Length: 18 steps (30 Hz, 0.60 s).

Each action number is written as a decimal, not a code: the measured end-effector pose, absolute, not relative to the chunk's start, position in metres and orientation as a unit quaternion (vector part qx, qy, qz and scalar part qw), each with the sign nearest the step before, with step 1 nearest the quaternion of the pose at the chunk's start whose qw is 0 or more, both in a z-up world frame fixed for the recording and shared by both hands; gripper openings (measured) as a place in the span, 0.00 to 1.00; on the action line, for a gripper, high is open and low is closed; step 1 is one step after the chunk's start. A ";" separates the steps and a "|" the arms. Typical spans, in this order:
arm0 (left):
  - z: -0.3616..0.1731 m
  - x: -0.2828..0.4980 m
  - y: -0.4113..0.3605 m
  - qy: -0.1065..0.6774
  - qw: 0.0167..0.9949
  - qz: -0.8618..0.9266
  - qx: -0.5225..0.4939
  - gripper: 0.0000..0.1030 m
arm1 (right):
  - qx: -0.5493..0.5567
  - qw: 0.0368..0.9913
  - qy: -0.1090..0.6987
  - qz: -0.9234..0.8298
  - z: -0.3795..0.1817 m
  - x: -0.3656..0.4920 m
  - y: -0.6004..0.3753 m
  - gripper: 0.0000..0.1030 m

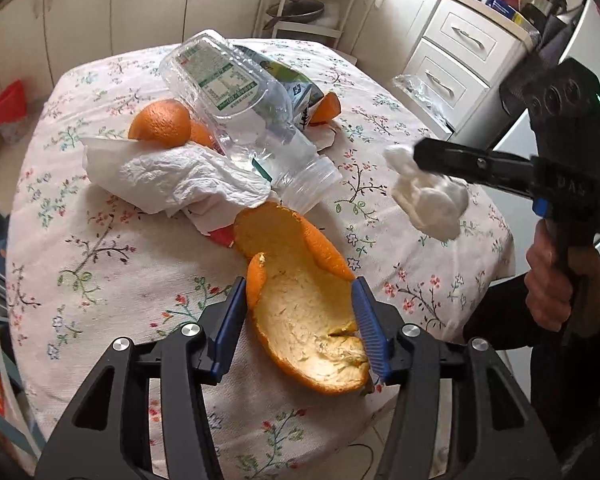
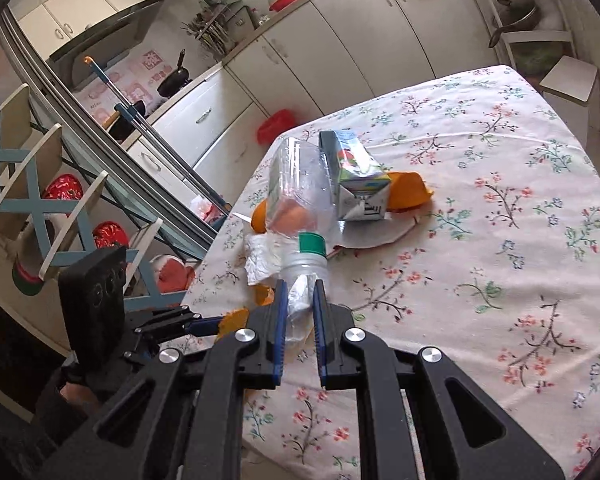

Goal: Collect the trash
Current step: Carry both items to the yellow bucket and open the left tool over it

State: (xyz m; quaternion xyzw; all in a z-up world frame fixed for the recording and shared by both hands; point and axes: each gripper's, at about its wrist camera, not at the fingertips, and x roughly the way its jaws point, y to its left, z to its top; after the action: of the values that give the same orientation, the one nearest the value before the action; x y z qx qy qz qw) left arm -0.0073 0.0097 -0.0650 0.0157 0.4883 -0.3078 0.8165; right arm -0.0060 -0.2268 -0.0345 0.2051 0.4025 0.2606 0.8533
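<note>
Nearest the left wrist camera, a curled orange peel with pale pith [image 1: 300, 312] sits between the half-spread left gripper [image 1: 300, 320]; whether both pads press it, I cannot tell. It looks light, stiff and brittle, best pinched across its rim. Beyond, the right gripper [image 2: 300, 308] is clamped on 1 soft crumpled white tissue [image 2: 298, 304], above the floral-clothed bench [image 2: 480, 240].

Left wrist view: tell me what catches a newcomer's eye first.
The big curled orange peel lies near the table's front edge, between the left tongs. Behind it, a crushed clear plastic bottle rests on crumpled white tissue paper. At right, the right tongs pinch a small white tissue wad in the air.
</note>
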 end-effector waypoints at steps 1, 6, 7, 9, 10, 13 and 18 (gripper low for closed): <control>-0.066 -0.007 0.009 0.490 0.816 -0.308 0.013 0.42 | 0.201 0.854 0.403 0.260 -0.034 -0.007 -0.227 0.13; -0.068 -0.001 0.012 0.492 0.819 -0.296 0.005 0.04 | 0.185 0.858 0.406 0.255 -0.035 -0.011 -0.233 0.13; -0.067 -0.001 0.013 0.491 0.819 -0.297 0.005 0.04 | 0.185 0.858 0.406 0.254 -0.035 -0.012 -0.235 0.13; -0.062 -0.002 0.014 0.486 0.818 -0.306 0.002 0.04 | 0.185 0.859 0.408 0.248 -0.037 -0.014 -0.241 0.13; -0.060 -0.003 0.015 0.484 0.818 -0.311 0.001 0.03 | 0.186 0.860 0.408 0.246 -0.037 -0.014 -0.243 0.13; -0.049 -0.005 0.016 0.468 0.818 -0.335 -0.009 0.03 | 0.190 0.864 0.402 0.238 -0.034 -0.017 -0.254 0.13; -0.026 -0.010 0.006 0.419 0.821 -0.385 -0.040 0.03 | 0.192 0.876 0.386 0.215 -0.026 -0.026 -0.278 0.13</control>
State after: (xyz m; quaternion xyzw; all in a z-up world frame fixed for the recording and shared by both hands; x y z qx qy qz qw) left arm -0.0098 0.0058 -0.0263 -0.0397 0.4191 -0.3851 0.8212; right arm -0.0261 -0.2780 -0.0260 0.1924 0.3858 0.2149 0.8763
